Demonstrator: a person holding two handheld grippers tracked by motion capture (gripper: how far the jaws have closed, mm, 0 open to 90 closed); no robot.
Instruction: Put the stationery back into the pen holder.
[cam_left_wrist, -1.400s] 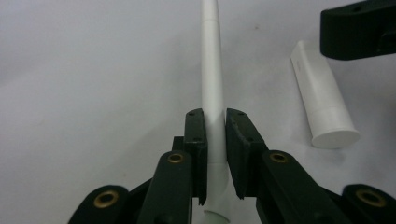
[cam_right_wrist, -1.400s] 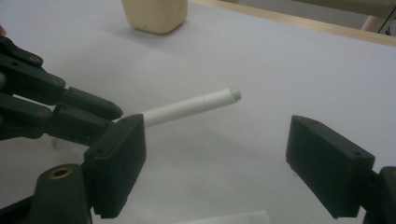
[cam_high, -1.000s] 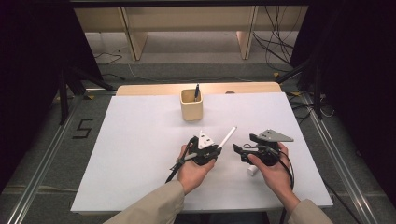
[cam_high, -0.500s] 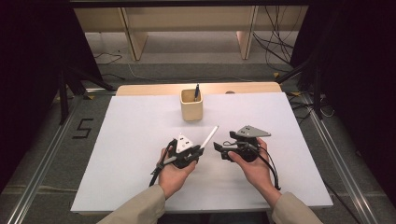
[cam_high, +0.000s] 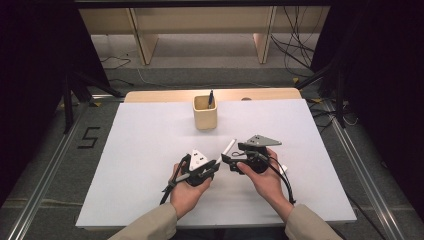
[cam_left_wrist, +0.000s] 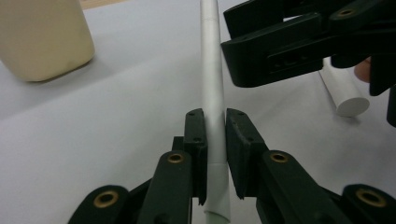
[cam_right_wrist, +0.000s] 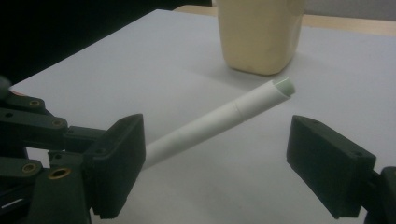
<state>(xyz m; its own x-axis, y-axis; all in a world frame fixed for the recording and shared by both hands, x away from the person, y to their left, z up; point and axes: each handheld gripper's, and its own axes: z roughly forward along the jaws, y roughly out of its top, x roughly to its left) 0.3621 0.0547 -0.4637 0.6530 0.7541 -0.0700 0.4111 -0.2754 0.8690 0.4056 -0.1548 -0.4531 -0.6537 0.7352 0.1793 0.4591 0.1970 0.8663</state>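
- While the white table (cam_high: 125, 165) is spreading beneath both grippers, a large dark "5" (cam_high: 89, 137) on the grey floor, off to the left of the left gripper, is reading plainly in the high view; it is the one piece of writing I can make out.
- The beige cup (cam_high: 205, 114) is standing beyond both grippers, well apart from them, with a dark pen (cam_high: 210, 98) sticking up out of it in the high view; the gripper views are showing the cup's lower body (cam_left_wrist: 42, 37) and giving no look at that pen.
- The left gripper (cam_left_wrist: 215, 154) is clamping its jaws narrowly on the white marker (cam_left_wrist: 212, 93), gripping it near its lower end, as the left gripper view is showing close up.
- The right gripper (cam_right_wrist: 215, 158) is holding its jaws wide apart, with the marker's (cam_right_wrist: 219, 121) free end lying between them and touching neither pad; the jaw at the left of that view is sitting just beside the barrel.
- In the high view the marker (cam_high: 228, 147) is slanting up and away from the left gripper (cam_high: 210, 167) towards the cup, just in front of the right gripper (cam_high: 230, 162).
- A white cap (cam_left_wrist: 343, 91) is lying on the table just behind the right gripper's jaws in the left gripper view; the high view is showing it (cam_high: 282, 169) as a small white end beside the right hand (cam_high: 267, 177).
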